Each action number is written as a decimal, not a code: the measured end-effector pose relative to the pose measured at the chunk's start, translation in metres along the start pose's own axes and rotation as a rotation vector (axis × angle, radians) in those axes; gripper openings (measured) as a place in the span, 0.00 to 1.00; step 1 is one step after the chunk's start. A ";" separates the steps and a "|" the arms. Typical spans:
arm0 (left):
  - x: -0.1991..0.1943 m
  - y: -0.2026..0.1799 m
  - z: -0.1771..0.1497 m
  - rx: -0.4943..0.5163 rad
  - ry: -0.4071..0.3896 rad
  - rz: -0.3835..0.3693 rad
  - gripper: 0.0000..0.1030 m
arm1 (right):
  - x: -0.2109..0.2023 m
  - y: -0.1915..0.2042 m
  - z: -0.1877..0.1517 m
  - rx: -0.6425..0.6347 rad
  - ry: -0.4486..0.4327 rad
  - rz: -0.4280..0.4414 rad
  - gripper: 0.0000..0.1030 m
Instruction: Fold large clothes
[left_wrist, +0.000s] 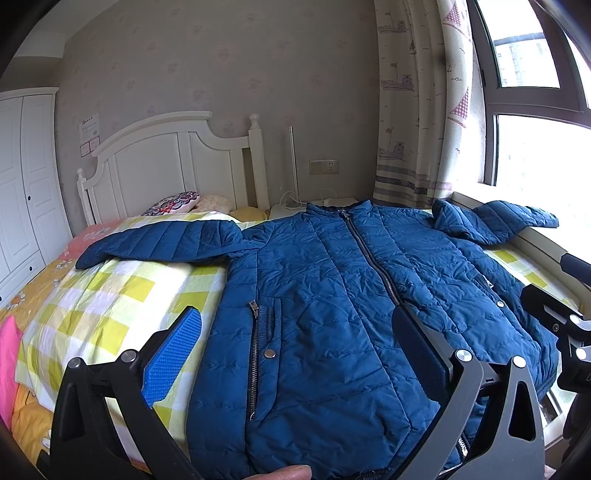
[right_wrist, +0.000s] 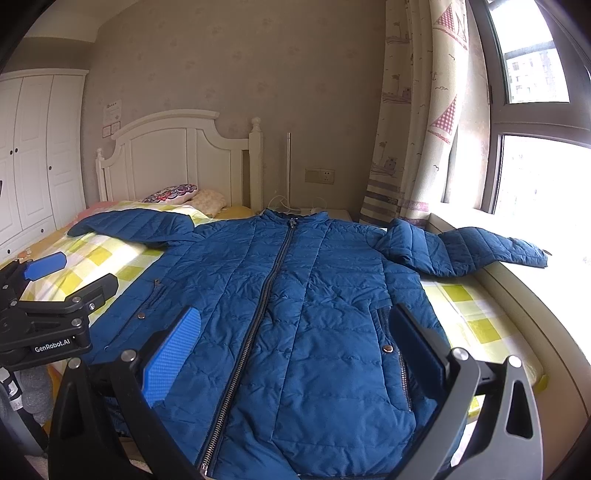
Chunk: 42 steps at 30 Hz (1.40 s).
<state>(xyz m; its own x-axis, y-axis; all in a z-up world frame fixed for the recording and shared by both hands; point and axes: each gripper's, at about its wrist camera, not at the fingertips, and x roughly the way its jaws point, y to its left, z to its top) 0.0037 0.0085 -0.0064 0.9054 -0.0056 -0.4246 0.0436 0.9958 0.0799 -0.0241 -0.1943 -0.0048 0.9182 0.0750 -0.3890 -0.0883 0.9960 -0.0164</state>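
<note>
Plainly, one blue jacket (right_wrist: 295, 314) lies flat on one bed (right_wrist: 476, 306); two grippers' fingers (left_wrist: 173, 354) (right_wrist: 173, 354) spread apart, empty.

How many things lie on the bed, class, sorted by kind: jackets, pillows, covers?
Jackets: 1, the blue quilted jacket, zipped and spread flat.
Pillows: 2, the patterned pillow and the pale pillow by the headboard.
Covers: 1, the yellow checked quilt under the jacket.
Total: 4
</note>
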 end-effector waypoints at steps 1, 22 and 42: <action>0.000 0.000 0.000 -0.001 0.001 0.000 0.96 | 0.000 0.000 0.000 0.000 0.000 0.001 0.98; 0.002 -0.001 0.001 -0.004 0.004 -0.001 0.96 | -0.001 -0.002 -0.002 0.014 -0.008 0.017 0.98; 0.064 -0.005 0.019 0.037 0.123 -0.089 0.96 | 0.049 -0.038 -0.001 0.041 0.104 -0.031 0.98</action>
<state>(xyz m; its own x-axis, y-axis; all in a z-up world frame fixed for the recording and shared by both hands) 0.0696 0.0017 -0.0170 0.8386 -0.0804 -0.5388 0.1389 0.9879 0.0688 0.0242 -0.2280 -0.0244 0.8750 0.0411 -0.4824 -0.0429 0.9991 0.0073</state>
